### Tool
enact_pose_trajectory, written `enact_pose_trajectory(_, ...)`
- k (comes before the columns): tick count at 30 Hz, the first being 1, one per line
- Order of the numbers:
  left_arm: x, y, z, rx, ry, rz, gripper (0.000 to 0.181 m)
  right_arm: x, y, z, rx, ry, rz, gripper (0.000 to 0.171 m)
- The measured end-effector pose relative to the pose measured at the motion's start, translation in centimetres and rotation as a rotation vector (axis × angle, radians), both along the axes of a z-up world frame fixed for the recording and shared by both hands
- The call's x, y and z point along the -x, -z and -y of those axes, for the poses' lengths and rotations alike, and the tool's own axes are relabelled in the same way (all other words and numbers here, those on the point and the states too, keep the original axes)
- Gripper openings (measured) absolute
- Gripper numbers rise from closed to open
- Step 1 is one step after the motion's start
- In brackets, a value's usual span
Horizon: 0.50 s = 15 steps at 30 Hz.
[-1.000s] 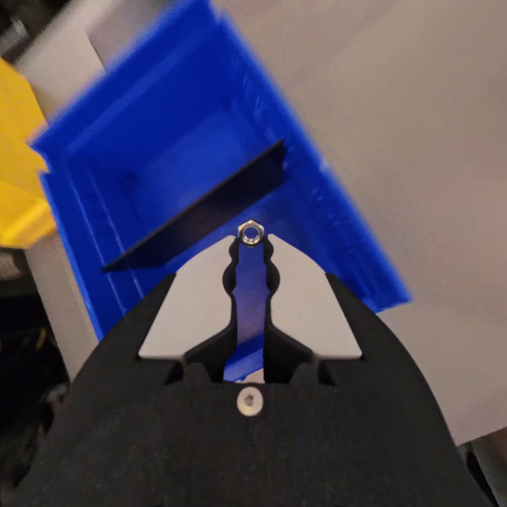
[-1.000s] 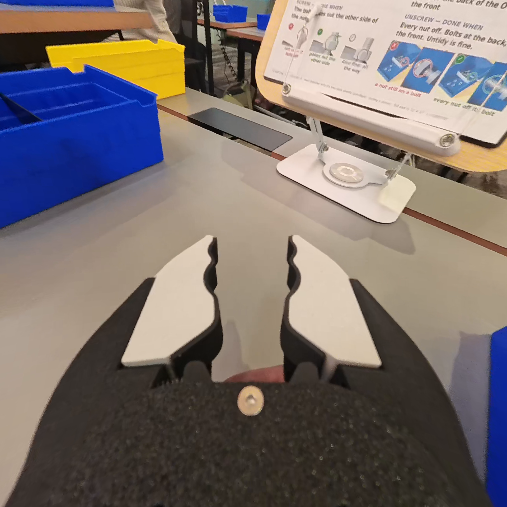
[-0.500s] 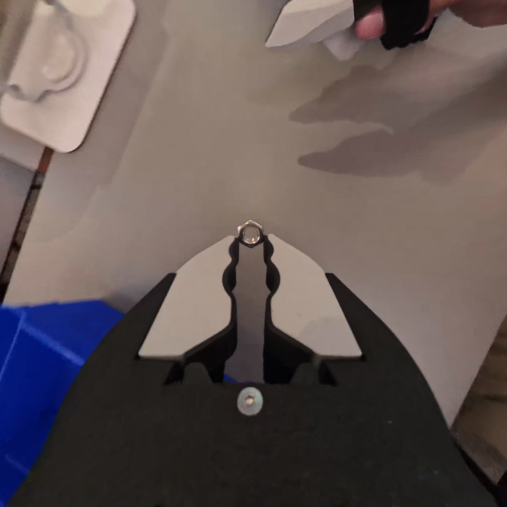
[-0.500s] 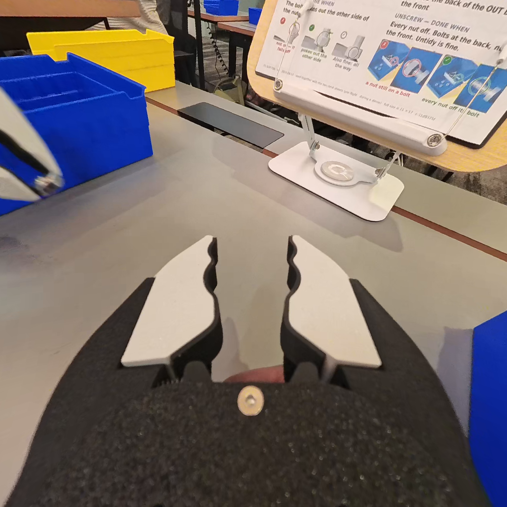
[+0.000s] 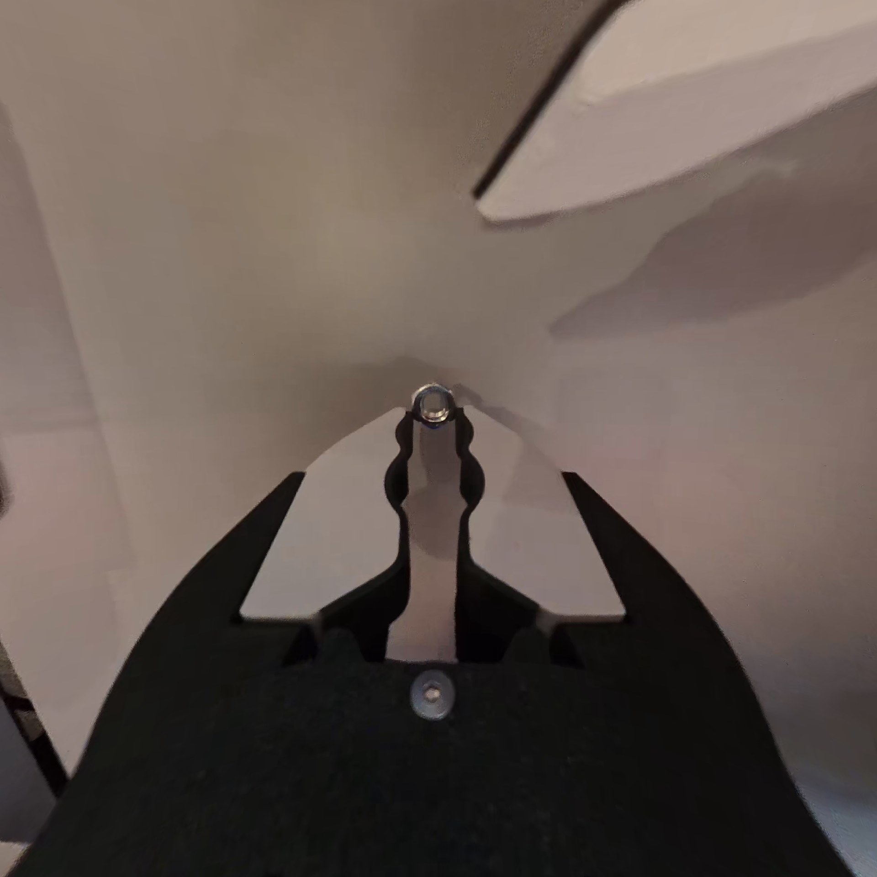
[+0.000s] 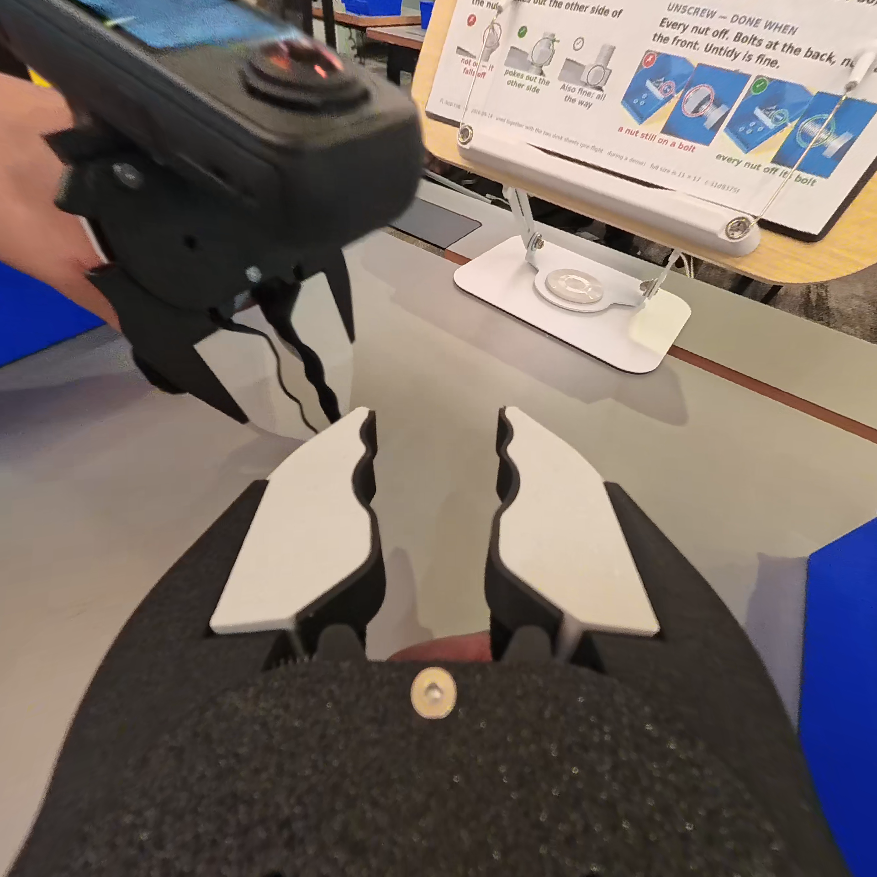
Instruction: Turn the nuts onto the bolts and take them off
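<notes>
The left gripper [image 5: 433,412] is pinching a small silver nut [image 5: 432,409] right at its fingertips, hole facing the camera, and it's hanging just over the grey table [image 5: 237,237]. In the left wrist view, one pale finger [image 5: 664,118] of the other tool is poking in from the far right, casting a shadow on the tabletop underneath. Apart from that, the surface around the nut is looking bare on all sides.

The right gripper [image 6: 435,417] is sitting with its fingers spread, nothing between them, just grey table showing through the gap. From this view the left gripper [image 6: 327,417] is coming in from the upper left, a hand [image 6: 33,213] wrapped round it, tips pointing down just left of the right one's fingertips. I can't make out the nut from this side.

A blue bin [image 6: 33,313] is sitting at the far left behind the hand, and another blue edge [image 6: 840,688] is showing at the near right. Far right, a white stand [image 6: 574,303] is holding up an instruction sheet [image 6: 664,90] with printed text and small pictures. The table's far edge is running behind the stand.
</notes>
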<state>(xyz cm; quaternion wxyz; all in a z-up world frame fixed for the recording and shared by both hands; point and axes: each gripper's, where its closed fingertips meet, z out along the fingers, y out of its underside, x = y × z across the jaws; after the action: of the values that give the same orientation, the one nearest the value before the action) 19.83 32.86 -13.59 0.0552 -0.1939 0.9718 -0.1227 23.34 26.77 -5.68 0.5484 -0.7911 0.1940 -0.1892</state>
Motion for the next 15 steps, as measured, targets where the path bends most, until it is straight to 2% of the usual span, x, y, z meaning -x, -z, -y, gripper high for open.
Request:
enact_pose_trajectory(5,-0.6,1.5,-0.1,-0.046,0.021,-0.052,0.017,-0.1,0.2,0.0,0.013,0.001,0.002,0.048)
enact_pose_trajectory(15,-0.9,2.5,0.3,0.006,0.055,-0.05,0.017,-0.3,0.5,0.2,0.026,0.003,-0.009,0.048)
